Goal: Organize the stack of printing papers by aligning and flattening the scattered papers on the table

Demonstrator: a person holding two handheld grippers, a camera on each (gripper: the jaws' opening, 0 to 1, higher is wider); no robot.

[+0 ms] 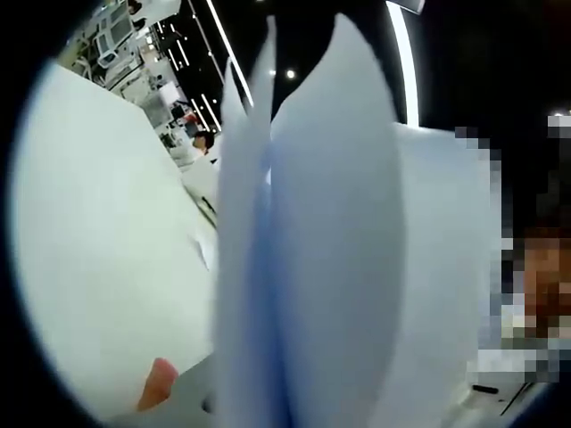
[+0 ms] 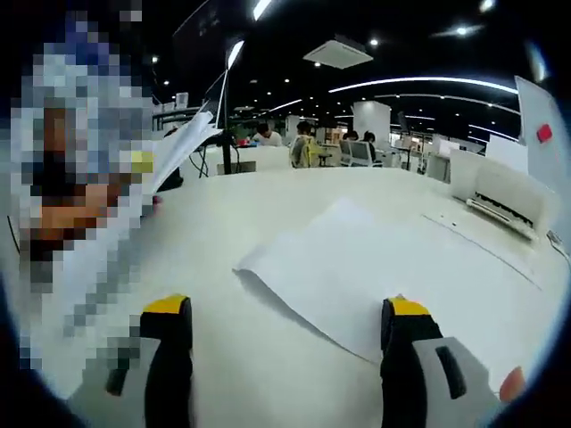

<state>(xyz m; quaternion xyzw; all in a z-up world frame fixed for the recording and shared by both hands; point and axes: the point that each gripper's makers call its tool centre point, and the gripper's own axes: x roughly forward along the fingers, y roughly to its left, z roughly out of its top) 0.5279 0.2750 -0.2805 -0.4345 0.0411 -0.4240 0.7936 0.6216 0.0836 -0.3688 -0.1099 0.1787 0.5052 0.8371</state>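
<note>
Left gripper [image 1: 294, 392] apparently clenched on lifted papers [image 1: 330, 250], fingers hidden. Right gripper [image 2: 290, 334] fingers released above loose sheet [image 2: 357, 267] on tabletop [image 2: 268, 205]. Risk: sheets splay, slip.

The left gripper view sits tight against raised sheets of paper [image 1: 330, 250], rolled sideways, the white table [image 1: 98, 267] tilted at its left. The right gripper view looks level and low across that table [image 2: 294, 201], towards desks far behind; both share the tabletop
</note>
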